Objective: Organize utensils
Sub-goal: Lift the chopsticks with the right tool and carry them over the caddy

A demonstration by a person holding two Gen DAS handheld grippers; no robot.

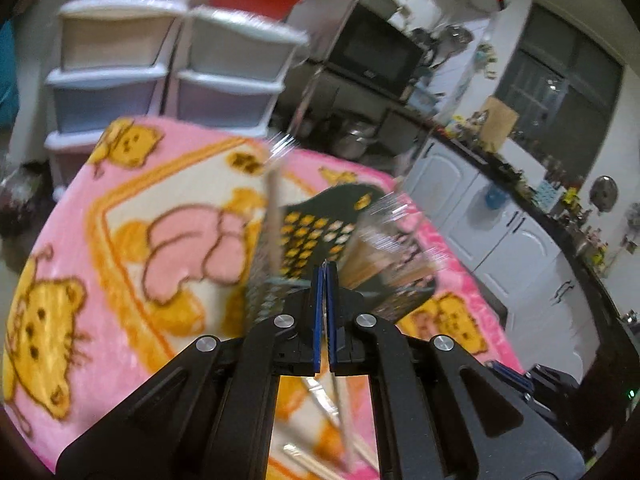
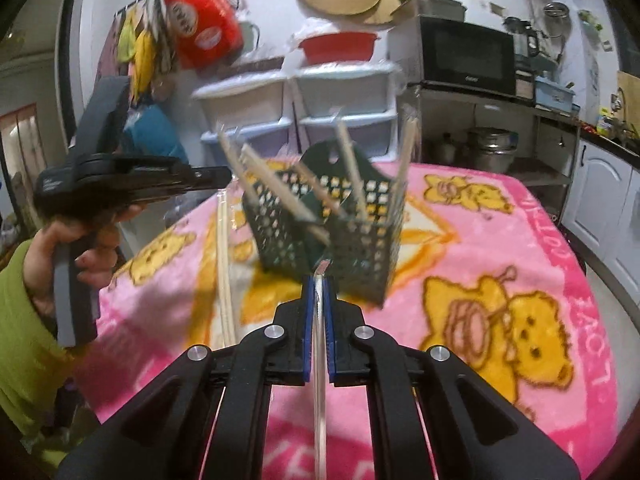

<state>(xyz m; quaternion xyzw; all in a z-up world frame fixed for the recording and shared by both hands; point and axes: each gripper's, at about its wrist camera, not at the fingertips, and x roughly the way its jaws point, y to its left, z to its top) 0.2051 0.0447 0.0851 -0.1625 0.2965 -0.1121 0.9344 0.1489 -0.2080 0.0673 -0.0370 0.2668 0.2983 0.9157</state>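
Right gripper (image 2: 318, 276) jaws pinch wrapped chopsticks (image 2: 319, 360), tip aimed at caddy (image 2: 340, 232) ahead, likely for insertion. Left gripper (image 1: 327, 270) jaws pinch thin chopstick (image 1: 340, 412), near caddy too. More chopsticks stand in caddy; spare pair (image 2: 225, 276) lies left of it.

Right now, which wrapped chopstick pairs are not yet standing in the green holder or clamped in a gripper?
The pair lying flat on the pink blanket, left of the green holder: wrapped chopsticks. The others stand tilted in the holder or sit clamped in the right gripper.
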